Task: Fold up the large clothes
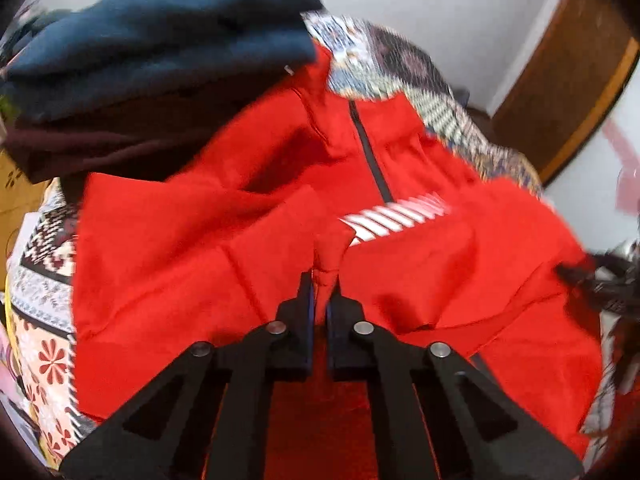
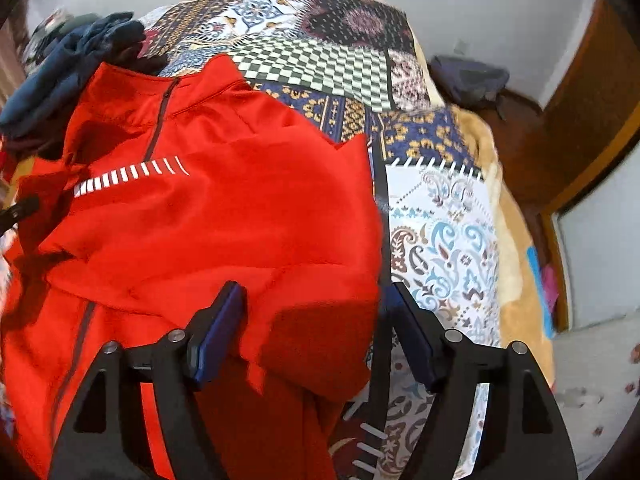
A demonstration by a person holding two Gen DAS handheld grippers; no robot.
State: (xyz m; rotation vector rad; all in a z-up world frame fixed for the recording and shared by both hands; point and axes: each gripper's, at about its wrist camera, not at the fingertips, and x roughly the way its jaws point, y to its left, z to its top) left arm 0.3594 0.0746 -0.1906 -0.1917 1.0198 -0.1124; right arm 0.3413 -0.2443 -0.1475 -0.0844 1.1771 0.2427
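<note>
red jacket: smooth matt cloth, glossy white stripes | bedspread: patterned printed cloth | left gripper: matt black plastic, shiny metal pins

Dark clothes pile crowds the far left; patterned bedspread open rightward.

One red jacket lies spread out, with one dark zip at its collar and one band of white stripes across the chest. One patchwork bedspread covers one bed. Beside the jacket sits one pile of other clothes, in which two pieces can be told apart: one dark blue garment on top and one maroon garment under it. Two hand-held grippers show, one left hand-held gripper and one right hand-held gripper, each with two fingers. One dark bag rests by the wall, though blur makes that count unsure.
</note>
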